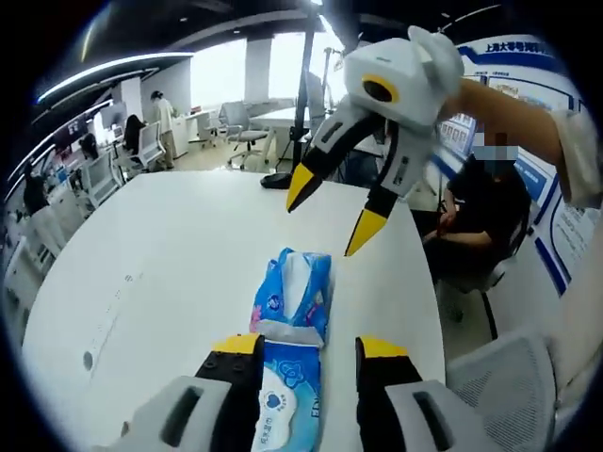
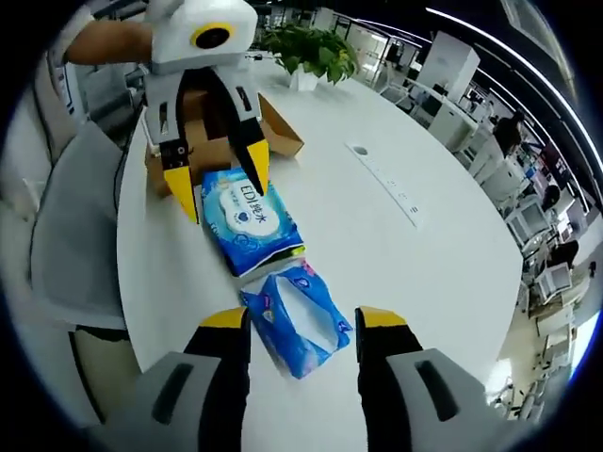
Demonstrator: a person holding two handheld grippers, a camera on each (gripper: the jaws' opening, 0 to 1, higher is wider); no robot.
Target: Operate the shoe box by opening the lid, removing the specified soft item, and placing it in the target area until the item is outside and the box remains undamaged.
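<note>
A blue wet-wipes pack (image 1: 283, 400) (image 2: 247, 221) lies flat on the white table, and my left gripper (image 1: 309, 348) (image 2: 219, 184) stands open with a jaw on each side of it. Just beyond it lies a blue soft tissue pack (image 1: 294, 294) (image 2: 297, 325) with its top torn open. My right gripper (image 2: 301, 325) (image 1: 330, 215) hangs open a little above that tissue pack, yellow tips pointing down. A brown cardboard shoe box (image 2: 283, 132) stands open behind the left gripper, near the table edge.
The round white table (image 1: 170, 264) has a cable inlay (image 2: 386, 184) and a potted plant (image 2: 306, 47) at its far side. A grey chair (image 2: 71, 235) stands by the near edge. A seated person (image 1: 480, 207) is beside the table; office desks lie beyond.
</note>
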